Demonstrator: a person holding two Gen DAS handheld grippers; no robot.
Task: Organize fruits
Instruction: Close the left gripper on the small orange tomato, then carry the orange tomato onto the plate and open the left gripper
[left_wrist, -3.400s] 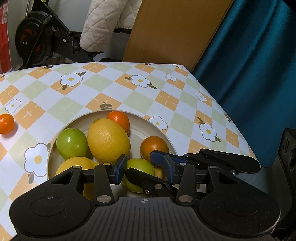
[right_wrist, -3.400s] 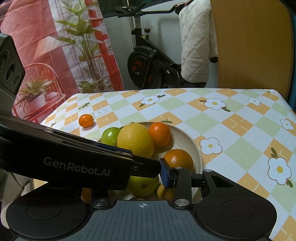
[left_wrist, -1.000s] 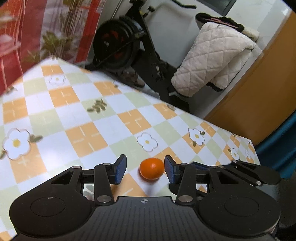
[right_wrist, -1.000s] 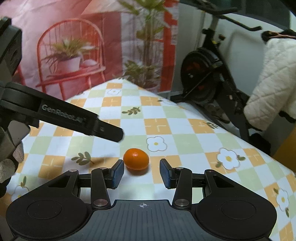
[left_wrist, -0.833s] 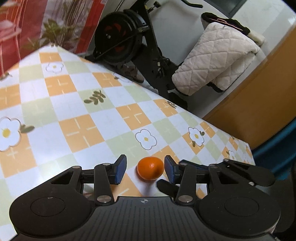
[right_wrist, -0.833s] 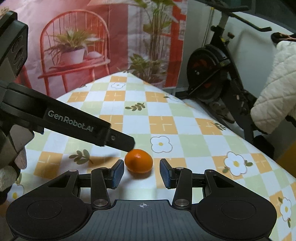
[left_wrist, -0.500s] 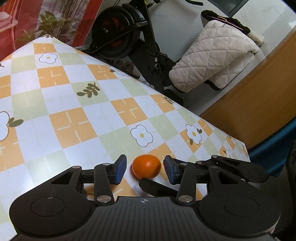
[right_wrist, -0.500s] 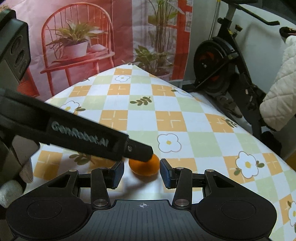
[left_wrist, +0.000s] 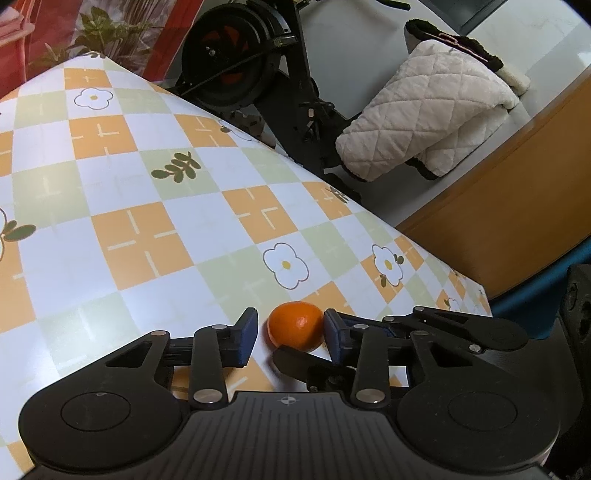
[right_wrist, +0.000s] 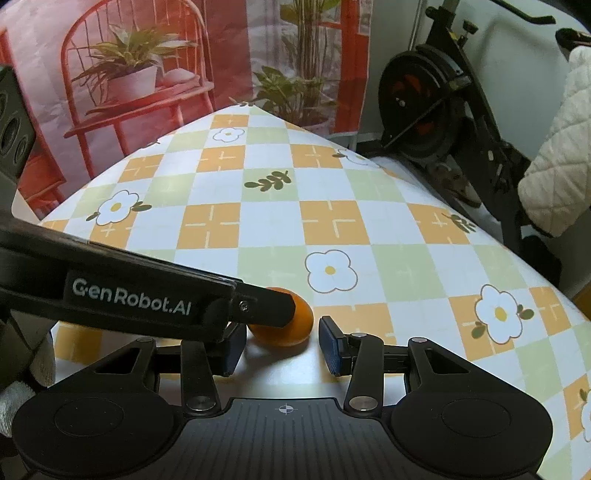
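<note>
Behind the table stand an exercise bike, a white quilted coat draped over it, and a red-and-pink wall hanging printed with potted plants on a red chair. A checked tablecloth in orange, pale green and white, dotted with white flowers and dark leaf sprigs, covers the table.

On that cloth lies a small orange, near the table's edge. The left gripper has it between its blue pads; its jaws are closing, with the right-hand pad at the fruit's skin and a narrow gap showing on the other side, so the fruit is not yet squeezed. A dark finger of the other tool reaches in under the orange from the right in this view.

Seen from the right wrist, the right gripper sits just short of the same orange, jaws apart and nothing between the pads. The left gripper's black finger crosses in front, reaching to the fruit, and carries white lettering that reads "GenRobot.AI". A bit of a white glove shows at the left edge.
</note>
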